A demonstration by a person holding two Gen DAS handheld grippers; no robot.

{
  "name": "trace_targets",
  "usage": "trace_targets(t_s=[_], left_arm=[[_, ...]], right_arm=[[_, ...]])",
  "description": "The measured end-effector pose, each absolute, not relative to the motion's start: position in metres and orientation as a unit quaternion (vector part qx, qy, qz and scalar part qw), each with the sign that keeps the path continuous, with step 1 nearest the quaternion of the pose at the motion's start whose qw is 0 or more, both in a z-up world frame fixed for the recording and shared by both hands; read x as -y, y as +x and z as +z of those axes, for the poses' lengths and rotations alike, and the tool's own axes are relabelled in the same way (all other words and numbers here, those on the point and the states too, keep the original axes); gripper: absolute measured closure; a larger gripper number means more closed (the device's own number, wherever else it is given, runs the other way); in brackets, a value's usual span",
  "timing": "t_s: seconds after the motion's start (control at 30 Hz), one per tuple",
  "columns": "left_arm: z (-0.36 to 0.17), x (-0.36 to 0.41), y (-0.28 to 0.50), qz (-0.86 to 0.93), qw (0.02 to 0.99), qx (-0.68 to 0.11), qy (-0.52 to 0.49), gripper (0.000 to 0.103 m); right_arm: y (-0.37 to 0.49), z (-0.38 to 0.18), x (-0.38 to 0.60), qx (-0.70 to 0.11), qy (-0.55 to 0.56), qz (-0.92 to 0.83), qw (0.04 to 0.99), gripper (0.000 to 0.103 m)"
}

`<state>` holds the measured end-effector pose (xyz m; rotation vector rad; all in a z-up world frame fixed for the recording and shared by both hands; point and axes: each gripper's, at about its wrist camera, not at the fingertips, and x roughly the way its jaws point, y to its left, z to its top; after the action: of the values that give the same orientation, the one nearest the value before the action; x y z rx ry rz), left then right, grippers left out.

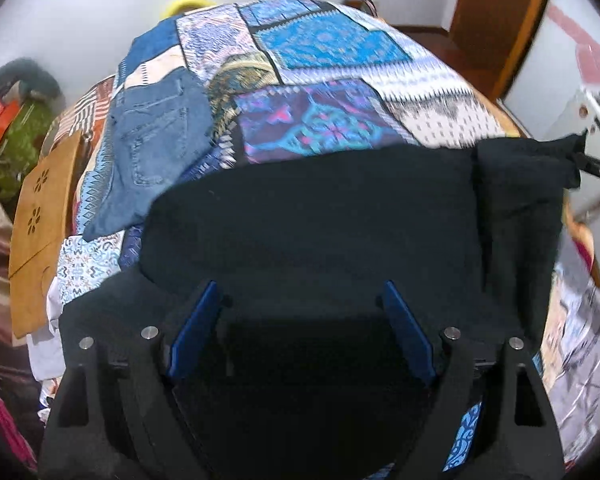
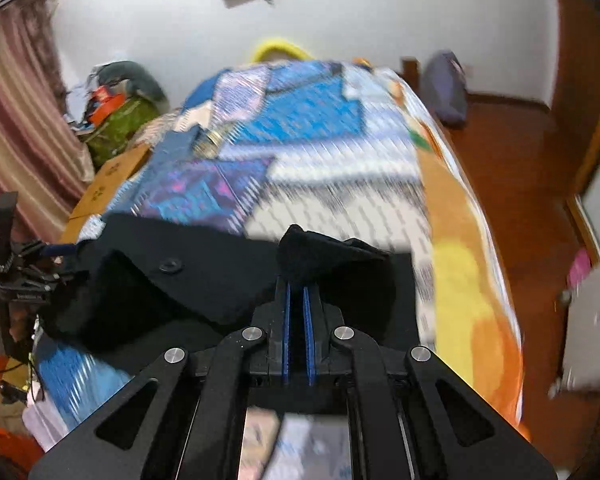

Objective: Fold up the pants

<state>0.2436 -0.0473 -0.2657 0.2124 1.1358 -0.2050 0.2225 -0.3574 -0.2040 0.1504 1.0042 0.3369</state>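
We note the black pants [image 1: 340,208] lying on the patchwork bedspread [image 1: 320,52], directly ahead of and under our wide-open left gripper [image 1: 300,300], while our right gripper [image 2: 299,280] pinches one raised corner of them.

Home bedroom — patchwork-covered bed [image 1: 340,60], curtain [image 2: 16,120].

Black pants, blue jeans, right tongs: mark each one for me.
black pants [image 1: 320,216], left wrist view, flat middle of the fabric
blue jeans [image 1: 156,136], left wrist view, back pocket area
right tongs [image 2: 299,286], right wrist view, between the fingertips
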Motion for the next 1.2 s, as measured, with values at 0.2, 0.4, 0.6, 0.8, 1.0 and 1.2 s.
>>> trace_targets(t_s=[0.2, 0.4, 0.6, 0.8, 1.0, 1.2], left_arm=[[-0.276, 0.051, 0.240, -0.095, 0.823, -0.547, 0.115, 0.019], [-0.258, 0.052, 0.253, -0.093, 0.832, -0.535, 0.115, 0.019], [-0.245, 0.068, 0.289, -0.097, 0.837, -0.526, 0.115, 0.019], [-0.257, 0.093, 0.316, -0.112, 0.825, -0.539, 0.126, 0.019], [-0.280, 0.109, 0.311, -0.141, 0.803, -0.564, 0.131, 0.019], [-0.288, 0.117, 0.308, -0.138, 0.804, -0.559, 0.148, 0.019]], right_arm=[[0.191, -0.253, 0.377, -0.522, 0.095, 0.127, 0.838, 0.094], [0.190, -0.256, 0.401, -0.529, 0.108, 0.091, 0.837, 0.083], [0.218, -0.239, 0.399, -0.480, 0.071, 0.105, 0.868, 0.069], [0.257, -0.248, 0.395, -0.481, 0.064, 0.110, 0.867, 0.066], [0.250, -0.228, 0.416, -0.468, 0.076, 0.115, 0.873, 0.066], [0.268, -0.233, 0.412, -0.465, 0.041, 0.110, 0.878, 0.066]])
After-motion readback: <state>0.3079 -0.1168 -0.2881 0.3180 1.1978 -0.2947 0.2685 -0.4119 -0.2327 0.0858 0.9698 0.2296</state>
